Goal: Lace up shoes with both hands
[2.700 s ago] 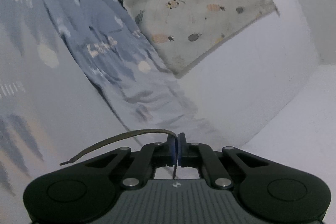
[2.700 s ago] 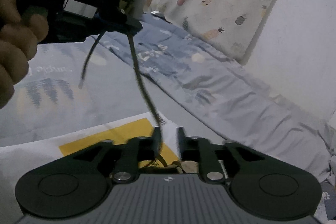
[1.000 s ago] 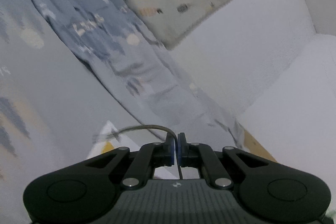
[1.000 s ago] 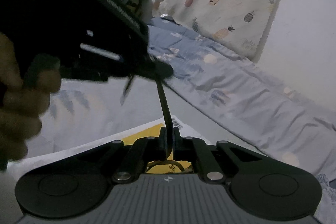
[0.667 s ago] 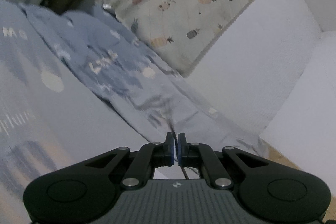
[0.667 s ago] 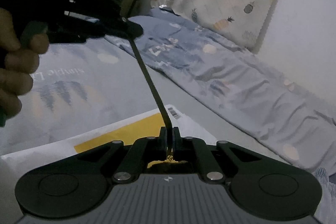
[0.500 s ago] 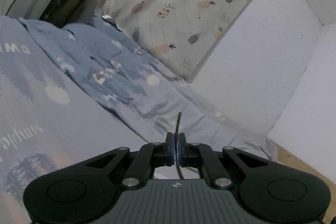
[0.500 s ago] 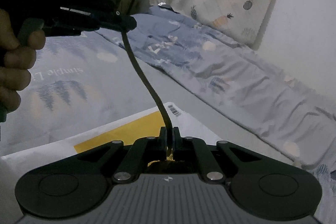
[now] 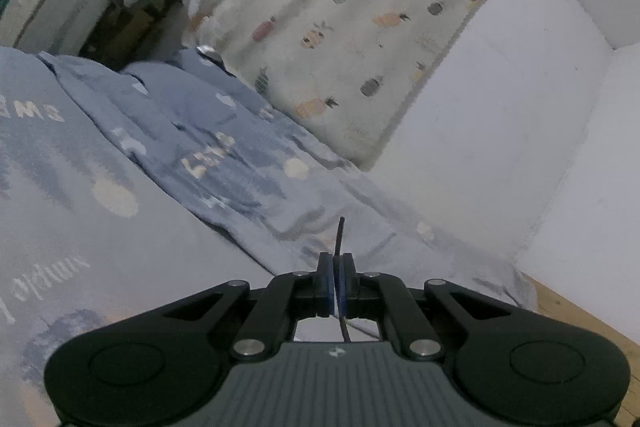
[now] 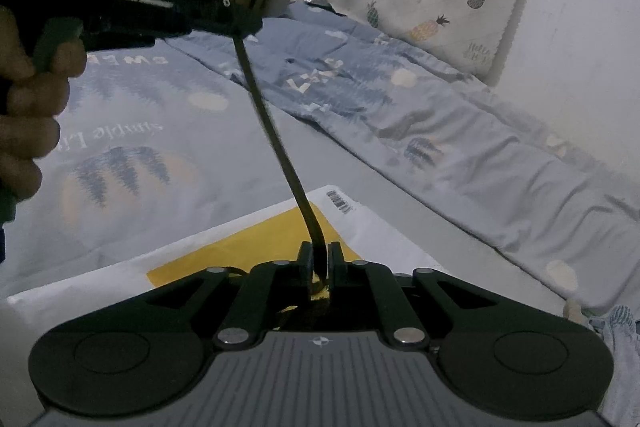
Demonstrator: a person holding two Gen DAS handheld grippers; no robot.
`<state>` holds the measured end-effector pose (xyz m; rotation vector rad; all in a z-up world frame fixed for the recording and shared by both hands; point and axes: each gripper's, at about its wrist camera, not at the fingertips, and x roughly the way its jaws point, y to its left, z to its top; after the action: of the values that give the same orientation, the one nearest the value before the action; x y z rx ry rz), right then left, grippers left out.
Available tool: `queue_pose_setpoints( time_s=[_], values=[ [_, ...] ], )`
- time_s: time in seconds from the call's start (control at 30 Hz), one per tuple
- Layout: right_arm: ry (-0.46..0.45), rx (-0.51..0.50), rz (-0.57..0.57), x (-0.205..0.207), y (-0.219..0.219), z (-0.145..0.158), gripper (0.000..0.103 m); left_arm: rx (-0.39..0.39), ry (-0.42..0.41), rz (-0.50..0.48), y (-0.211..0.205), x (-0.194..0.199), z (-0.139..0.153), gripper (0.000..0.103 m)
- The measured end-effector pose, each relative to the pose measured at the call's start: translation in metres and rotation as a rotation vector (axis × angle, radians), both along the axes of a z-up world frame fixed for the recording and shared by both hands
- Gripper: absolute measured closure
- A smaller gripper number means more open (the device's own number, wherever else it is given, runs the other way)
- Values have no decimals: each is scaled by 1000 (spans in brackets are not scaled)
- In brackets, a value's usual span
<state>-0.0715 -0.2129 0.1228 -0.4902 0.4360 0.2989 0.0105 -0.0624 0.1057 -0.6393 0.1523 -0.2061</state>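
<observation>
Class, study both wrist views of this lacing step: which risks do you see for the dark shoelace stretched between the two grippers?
1. The left gripper pinches the shoelace close to its tip; only a short stub sticks out past the fingers, so a tug could pull it free.
2. The right gripper clamps the same lace lower down; lifting the left further may drag it loose.
3. No shoe is clearly visible in either view, so aiming is uncertain.

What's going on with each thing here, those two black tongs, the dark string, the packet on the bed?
Left tongs: shut on the shoelace, a short end poking out in front.
Right tongs: shut on the shoelace lower down.
Shoelace: strung between both tongs, slightly curved.
White and yellow packet: lying flat on the bedsheet.
</observation>
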Motion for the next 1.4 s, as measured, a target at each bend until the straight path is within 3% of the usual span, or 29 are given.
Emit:
queue_pose_setpoints(
  time_s=[0.03,0.13,0.27,0.43,0.53,0.73,0.97,1.13,1.4],
  values=[
    [0,2,8,0,0,0,92,-6,4,13,2,0,0,103],
    [-15,27,35,-5,-2,3,54,-18,10,83,13,0,1,103],
    [2,99,79,-9,-9,10,53,-3,17,178,26,2,4,103],
    [-12,206,86,-11,-31,27,53,56,33,198,26,7,7,103],
    [-41,293,38,-7,-62,39,49,153,22,121,7,10,12,103],
    [-60,479,-137,7,-141,55,49,390,-54,-151,-61,-1,22,103],
    [-66,551,-274,13,-198,53,49,615,-74,-344,-126,-15,15,103],
    [-58,558,-296,13,-215,52,49,880,-61,-483,-168,-24,-5,103],
    [-60,576,-300,9,-225,52,42,1161,-22,-618,-208,-27,-32,103]
  ],
)
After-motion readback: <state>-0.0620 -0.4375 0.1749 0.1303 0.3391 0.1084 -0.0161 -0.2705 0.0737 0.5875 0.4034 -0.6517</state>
